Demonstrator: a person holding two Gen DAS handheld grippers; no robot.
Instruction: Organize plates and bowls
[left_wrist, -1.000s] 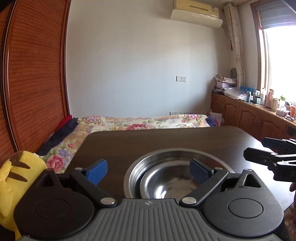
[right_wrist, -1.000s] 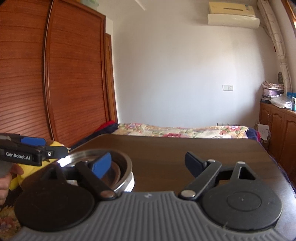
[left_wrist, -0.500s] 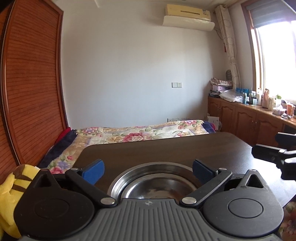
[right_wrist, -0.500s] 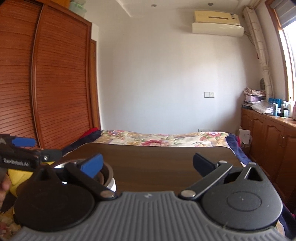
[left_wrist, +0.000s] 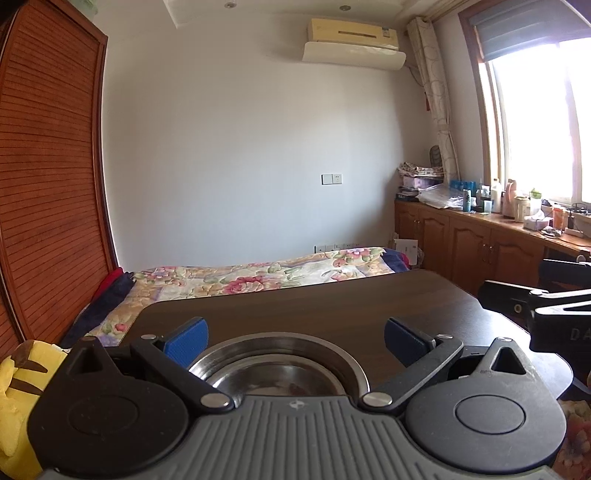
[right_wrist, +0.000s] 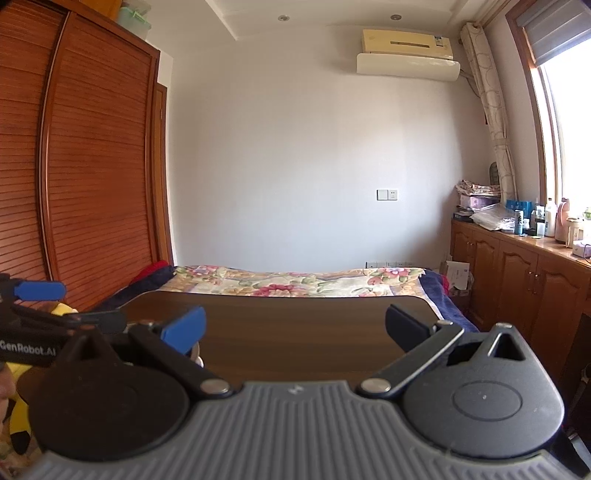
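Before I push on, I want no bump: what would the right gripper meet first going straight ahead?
Probably nothing soon: the open right gripper points over bare table toward the bed. Depth is unclear.

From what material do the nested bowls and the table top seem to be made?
Nested bowls: apparently stainless steel, polished; the rims shine and the inside mirrors light. Table: dark brown wood or wood-look laminate, smooth and matte; faint grain lines show, so which one stays open.

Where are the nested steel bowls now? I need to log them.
In the left wrist view, the nested stainless steel bowls sit on the dark wooden table, low centre, just ahead of the open left tool.
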